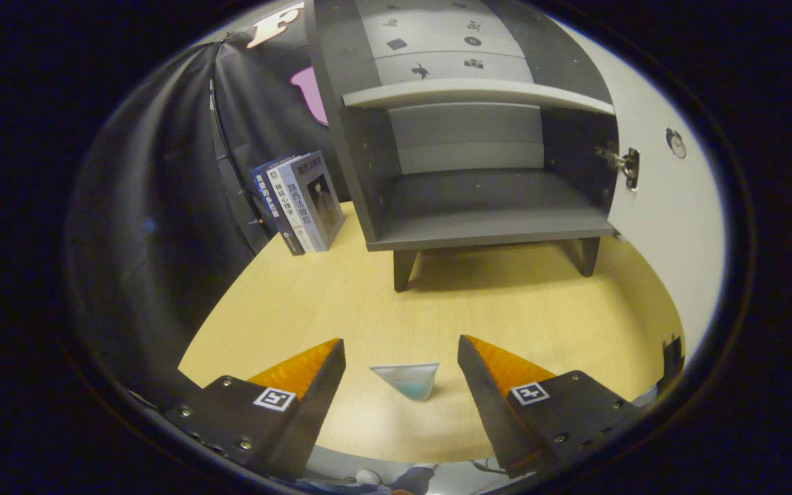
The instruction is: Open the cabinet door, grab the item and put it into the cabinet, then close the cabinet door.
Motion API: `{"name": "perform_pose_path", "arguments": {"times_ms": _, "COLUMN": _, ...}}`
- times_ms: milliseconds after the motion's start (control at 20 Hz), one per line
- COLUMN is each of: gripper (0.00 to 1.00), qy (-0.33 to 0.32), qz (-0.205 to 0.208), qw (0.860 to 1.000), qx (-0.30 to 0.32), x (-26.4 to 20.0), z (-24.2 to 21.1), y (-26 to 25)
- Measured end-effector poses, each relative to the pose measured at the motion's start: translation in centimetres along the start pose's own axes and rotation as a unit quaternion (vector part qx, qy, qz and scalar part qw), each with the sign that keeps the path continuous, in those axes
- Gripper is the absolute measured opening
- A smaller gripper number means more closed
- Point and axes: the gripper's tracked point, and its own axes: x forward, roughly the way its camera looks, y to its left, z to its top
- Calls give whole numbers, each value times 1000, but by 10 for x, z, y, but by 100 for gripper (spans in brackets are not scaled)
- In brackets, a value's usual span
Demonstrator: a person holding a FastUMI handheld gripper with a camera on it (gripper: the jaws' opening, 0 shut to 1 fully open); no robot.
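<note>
Pale wood-grain tabletop, lit warm, carrying everything in sight. Gripper held low over near part of table, fingers spread wide apart, pressing on nothing. Small translucent item, pale blue-green, wedge-shaped with point down, sitting on table in the gap between the two fingers, touching neither. Looks like a little packet or cup; cannot tell which.

Grey cabinet beyond the fingers, standing on short dark legs toward far side of table. Cabinet door swung fully open to right, white inner face showing, metal hinge at the joint with the carcass. Lower compartment open and bare, one shelf above it, pale back panel behind.

Books, three or four, upright and leaning slightly, just left of cabinet, against dark cloth booth wall. Well apart from item and fingers.
</note>
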Motion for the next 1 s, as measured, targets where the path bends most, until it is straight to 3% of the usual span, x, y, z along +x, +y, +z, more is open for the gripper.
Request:
{"name": "perform_pose_path", "arguments": {"times_ms": 250, "gripper": 98, "qy": 33, "qz": -5, "qw": 999, "qx": 4, "x": 25, "z": -36, "y": -6}}
{"name": "perform_pose_path", "arguments": {"times_ms": 300, "gripper": 94, "qy": 36, "qz": -2, "qw": 999, "qx": 8, "x": 27, "z": -39, "y": -6}}
{"name": "perform_pose_path", "arguments": {"times_ms": 350, "gripper": 88, "qy": 34, "qz": -2, "qw": 999, "qx": 9, "x": 26, "z": -39, "y": -7}}
{"name": "perform_pose_path", "arguments": {"times_ms": 450, "gripper": 57, "qy": 36, "qz": 2, "qw": 999, "qx": 8, "x": 24, "z": -37, "y": -5}}
{"name": "perform_pose_path", "arguments": {"times_ms": 800, "gripper": 57, "qy": -46, "qz": 7, "qw": 999, "qx": -20, "x": -35, "z": 57, "y": -3}}
{"name": "perform_pose_path", "arguments": {"times_ms": 1000, "gripper": 57, "qy": -118, "qz": 9, "qw": 992, "qx": -32, "x": -85, "z": 141, "y": 1}}
